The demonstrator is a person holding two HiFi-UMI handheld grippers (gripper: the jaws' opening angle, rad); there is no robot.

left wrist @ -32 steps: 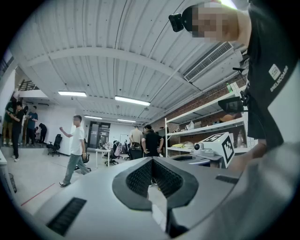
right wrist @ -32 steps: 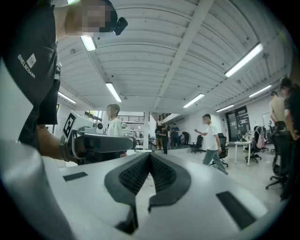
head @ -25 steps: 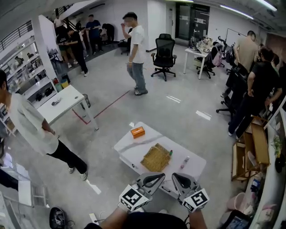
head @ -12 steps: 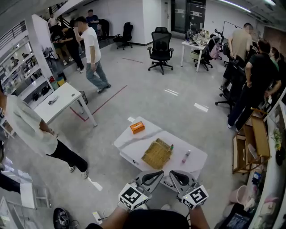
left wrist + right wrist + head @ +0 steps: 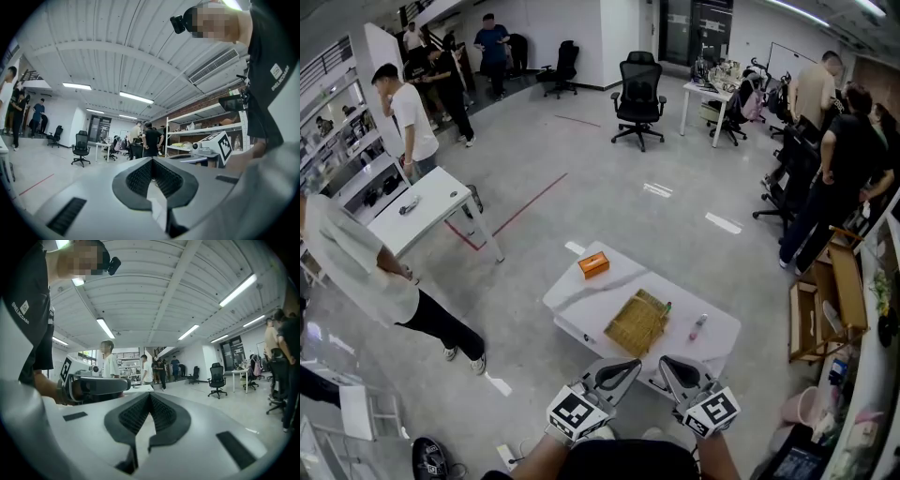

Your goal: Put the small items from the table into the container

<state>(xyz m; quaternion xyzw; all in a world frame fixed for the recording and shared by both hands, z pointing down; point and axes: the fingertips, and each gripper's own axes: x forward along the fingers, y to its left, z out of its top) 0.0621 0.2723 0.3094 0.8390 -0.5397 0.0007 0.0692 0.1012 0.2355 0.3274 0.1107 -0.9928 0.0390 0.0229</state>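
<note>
A low white table [image 5: 581, 305] stands ahead of me. On it lie a flat woven container [image 5: 637, 322], an orange box [image 5: 593, 264], a small green-capped item [image 5: 667, 306] at the container's far edge and a pink tube [image 5: 697, 326] to its right. My left gripper [image 5: 627, 367] and right gripper [image 5: 669, 367] are held side by side near the table's near edge, both shut and empty. In the left gripper view the left gripper [image 5: 153, 165] points level across the room; in the right gripper view the right gripper [image 5: 150, 399] does the same. The table is out of both gripper views.
A person in white [image 5: 356, 272] stands at the left beside another white table [image 5: 422, 208]. Wooden crates [image 5: 825, 309] line the right wall. Office chairs [image 5: 637, 98] and several people stand farther off on the grey floor.
Both grippers have shifted slightly, staying shut together. The table now sits a little farther right and lower in the head view. The person in white walking at the back has moved to the far left.
</note>
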